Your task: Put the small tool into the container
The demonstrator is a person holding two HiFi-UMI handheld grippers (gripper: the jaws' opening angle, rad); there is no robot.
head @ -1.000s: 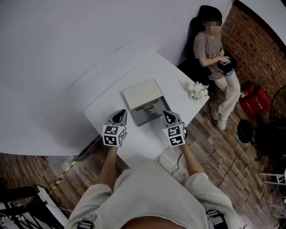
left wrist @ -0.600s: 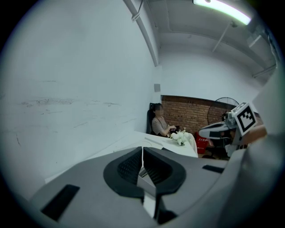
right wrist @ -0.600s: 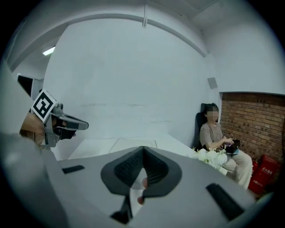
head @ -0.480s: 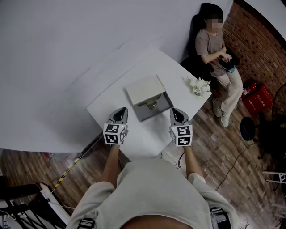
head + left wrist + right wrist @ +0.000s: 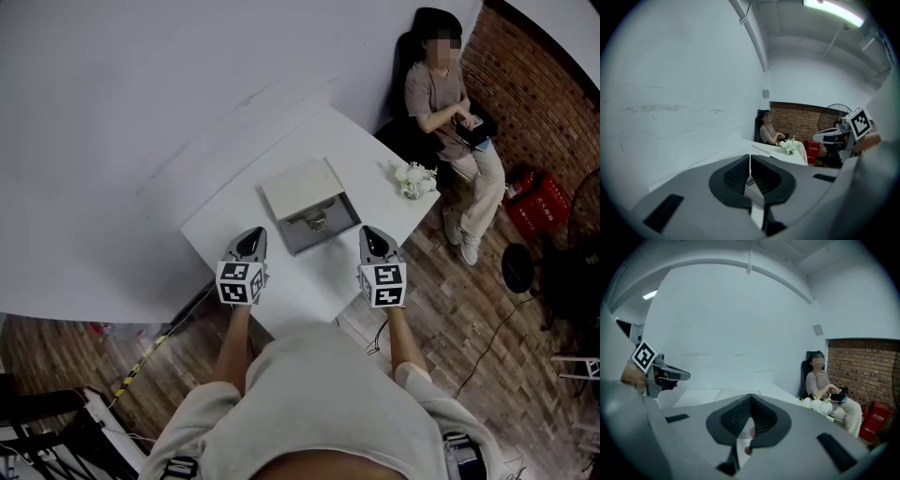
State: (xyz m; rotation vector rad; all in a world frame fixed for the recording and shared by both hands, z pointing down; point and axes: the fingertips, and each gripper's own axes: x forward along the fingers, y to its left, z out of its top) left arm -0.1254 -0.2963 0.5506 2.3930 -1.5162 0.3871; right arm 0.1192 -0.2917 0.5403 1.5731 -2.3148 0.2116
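Arms: both forearms (image 5: 232, 349) come up from the bottom of the head view, one gripper in each hand.
Left gripper (image 5: 249, 236): sits over the near-left edge of the bench (image 5: 286, 292), fingers pressed together, nothing in them as far as I can see.
Right gripper (image 5: 371, 234): level with the left one, over the near-right edge, fingers closed tight too, nothing held.
Bench: white, set cornerwise against a white wall (image 5: 141, 112).
Container (image 5: 298, 192): boxy thing mid-bench, between and just beyond the two grippers, with a white top and a grey front face turned toward me.
Small tool: honestly can't pick it out. The little pale bit on that grey front is too tiny for me to call.
Flowers (image 5: 413, 180): white bunch on the far-right corner of the bench.
Seated person (image 5: 441, 98): in a dark chair (image 5: 412, 56) past that corner, hands on something dark in the lap.
Brick wall (image 5: 534, 84): behind them, with a red crate (image 5: 532, 208) on the wood floor (image 5: 469, 309) nearby.
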